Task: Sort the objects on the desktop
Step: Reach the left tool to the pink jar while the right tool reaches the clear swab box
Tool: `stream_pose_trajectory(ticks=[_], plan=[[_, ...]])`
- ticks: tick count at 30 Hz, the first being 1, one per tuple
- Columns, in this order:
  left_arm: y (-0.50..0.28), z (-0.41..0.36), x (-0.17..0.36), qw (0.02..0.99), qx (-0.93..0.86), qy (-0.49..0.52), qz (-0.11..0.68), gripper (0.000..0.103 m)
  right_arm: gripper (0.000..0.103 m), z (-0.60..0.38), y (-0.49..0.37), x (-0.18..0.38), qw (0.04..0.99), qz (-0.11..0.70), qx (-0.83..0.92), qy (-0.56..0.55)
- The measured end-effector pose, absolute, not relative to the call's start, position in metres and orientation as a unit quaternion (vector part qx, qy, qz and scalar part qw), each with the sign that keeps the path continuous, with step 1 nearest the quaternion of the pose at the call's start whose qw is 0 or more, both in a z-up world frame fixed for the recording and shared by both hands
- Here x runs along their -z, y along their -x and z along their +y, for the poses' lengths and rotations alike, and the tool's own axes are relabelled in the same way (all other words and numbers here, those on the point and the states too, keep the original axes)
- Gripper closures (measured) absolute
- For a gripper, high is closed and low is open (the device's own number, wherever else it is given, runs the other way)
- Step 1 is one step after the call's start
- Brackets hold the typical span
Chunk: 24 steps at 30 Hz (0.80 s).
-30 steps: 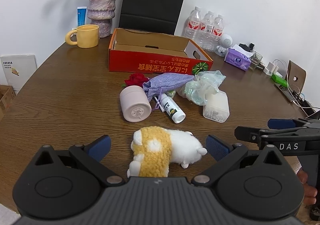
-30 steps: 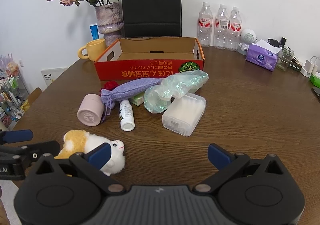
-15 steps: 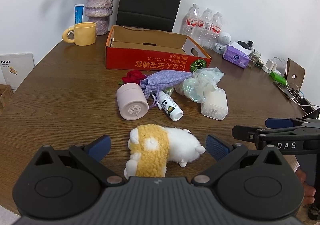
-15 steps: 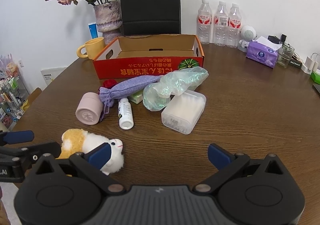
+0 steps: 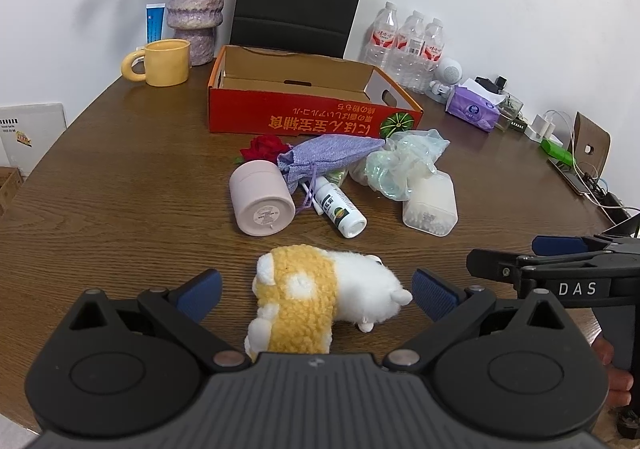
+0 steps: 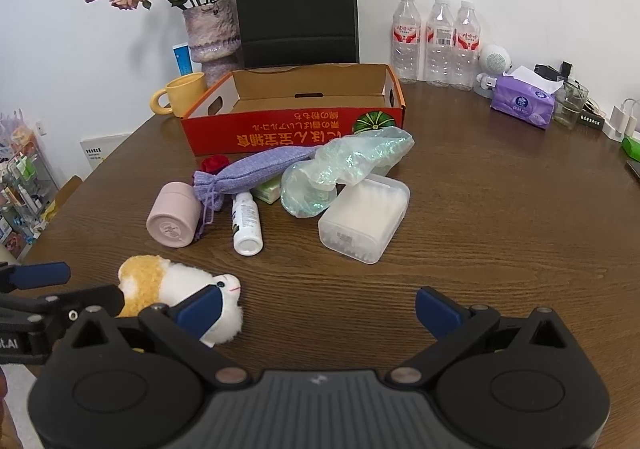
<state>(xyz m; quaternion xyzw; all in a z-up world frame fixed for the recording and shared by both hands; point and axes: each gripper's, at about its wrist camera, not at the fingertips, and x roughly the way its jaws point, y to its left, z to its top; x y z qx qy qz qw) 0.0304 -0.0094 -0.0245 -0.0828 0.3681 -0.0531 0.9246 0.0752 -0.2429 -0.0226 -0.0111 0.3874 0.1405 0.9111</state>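
In the left wrist view we see the left hand-held gripper (image 5: 316,295) spread wide at the bottom of the frame, and the plush toy (image 5: 320,295) lies on the brown table (image 5: 120,189) right between its two blue fingertips (image 5: 200,291), touching neither. The toy rests on its side (yellow half toward the lower left, white head toward the right). In the right wrist view the right hand-held gripper (image 6: 318,309) is also released, with bare table between its tips; there the toy (image 6: 176,285) sits at the lower left, partly behind the left blue tip.

Above the toy, in the middle of the frame, a small heap lies in front of the red cardboard box (image 5: 312,121): a pink cup (image 5: 262,201) on its side, a purple pouch (image 5: 328,157), a white bottle (image 5: 340,207), a crumpled plastic bag (image 5: 404,165) and a clear box of cotton swabs (image 5: 432,203). The red box stands open near the top centre.
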Motion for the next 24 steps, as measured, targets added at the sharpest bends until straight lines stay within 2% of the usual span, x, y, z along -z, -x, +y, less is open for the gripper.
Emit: stream_pose_trajectory(ticks=[24], plan=[[-0.063, -0.005, 0.038, 0.92, 0.032, 0.092, 0.379, 0.0, 0.0, -0.256, -0.101, 0.049, 0.915, 0.382, -0.131, 0.012]])
